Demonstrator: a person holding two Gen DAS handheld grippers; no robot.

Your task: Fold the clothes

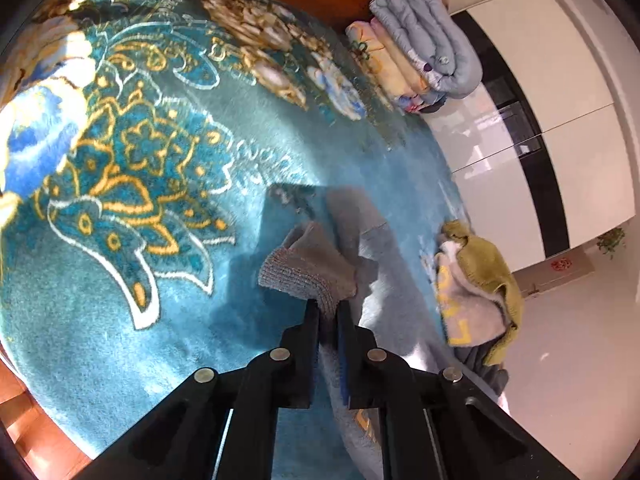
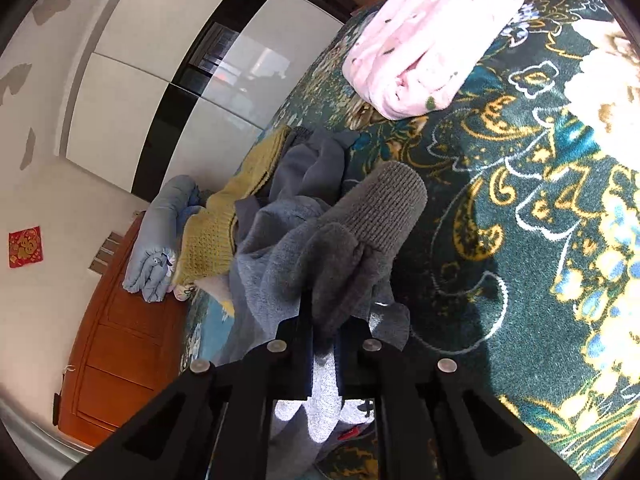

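Both grippers are pinching the soft grey fleece garment (image 2: 296, 248) over the teal floral plush blanket (image 1: 140, 200): the left gripper (image 1: 328, 308) is clamping its ribbed cuff (image 1: 308, 272), the right gripper (image 2: 324, 320) is clamping the cloth just below the other ribbed cuff (image 2: 384, 204). The garment's body is trailing between them, sleeves pointing forward beyond the fingertips.

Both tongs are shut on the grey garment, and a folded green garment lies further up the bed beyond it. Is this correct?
Not quite: the folded garment further up the bed is pink, as the right wrist view shows. Both the left tongs and right tongs are indeed shut on the grey garment.
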